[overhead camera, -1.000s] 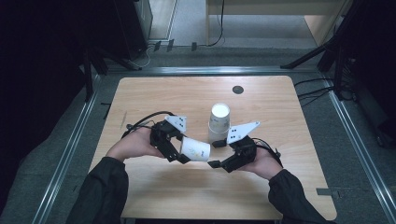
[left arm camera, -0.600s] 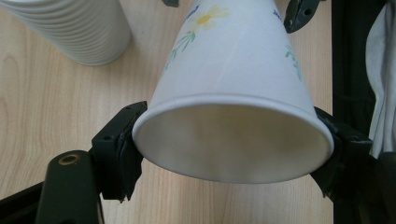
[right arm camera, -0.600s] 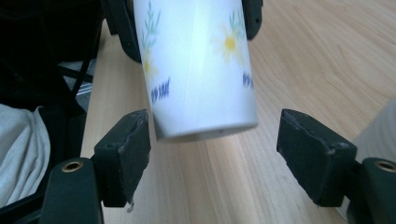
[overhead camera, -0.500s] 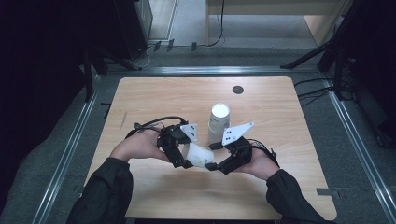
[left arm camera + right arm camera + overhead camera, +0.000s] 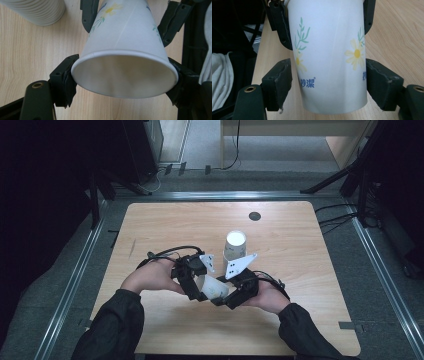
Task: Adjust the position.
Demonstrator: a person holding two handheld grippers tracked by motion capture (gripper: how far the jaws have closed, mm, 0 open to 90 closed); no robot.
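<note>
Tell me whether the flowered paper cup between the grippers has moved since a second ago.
Yes. In the high view the flowered paper cup has shifted slightly right along the table, now lying more directly below the stack of cups, with both grippers beside it.

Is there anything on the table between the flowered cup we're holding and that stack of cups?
Nothing visible. The flowered cup sits between both grippers, with bare table up to the stack of cups just beyond.

A matt paper cup (image 5: 329, 55) with printed flowers lies over the pale, smooth wood-grain table (image 5: 165, 225).
</note>
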